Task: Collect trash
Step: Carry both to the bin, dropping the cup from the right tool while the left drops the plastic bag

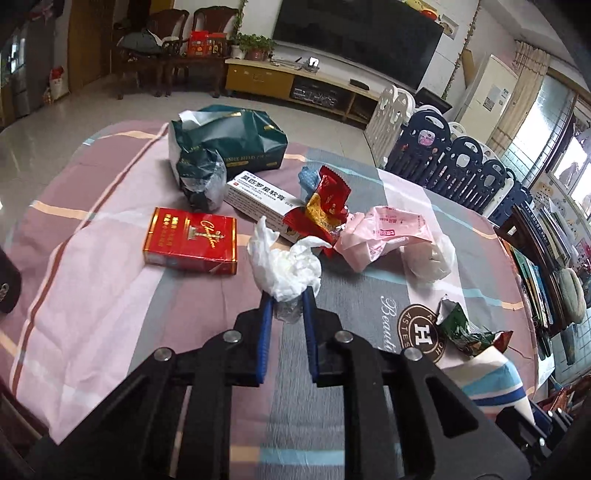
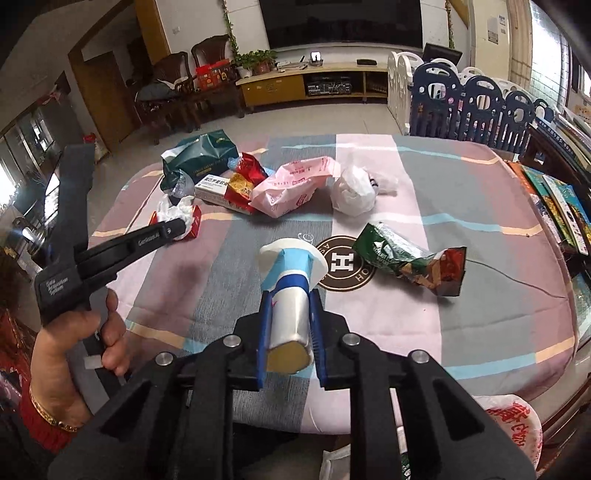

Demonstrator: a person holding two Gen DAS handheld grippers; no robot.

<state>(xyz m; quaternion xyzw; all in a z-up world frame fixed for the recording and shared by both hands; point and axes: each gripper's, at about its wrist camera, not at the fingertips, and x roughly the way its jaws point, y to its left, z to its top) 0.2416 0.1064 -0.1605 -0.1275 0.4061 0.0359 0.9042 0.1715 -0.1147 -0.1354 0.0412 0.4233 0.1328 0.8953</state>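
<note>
Above the striped tablecloth [image 2: 461, 325], left of its round "H" emblem [image 2: 345, 264], the right gripper [image 2: 290, 306] is clamped on a crushed paper cup [image 2: 290, 291], while the left gripper [image 1: 288, 295], farther left of that emblem beside the red cigarette pack [image 1: 192, 240], pinches a crumpled white tissue [image 1: 284, 264].

Home living room, television [image 2: 340, 22], media cabinet [image 2: 306, 83], wooden armchairs [image 2: 192, 70]
</note>
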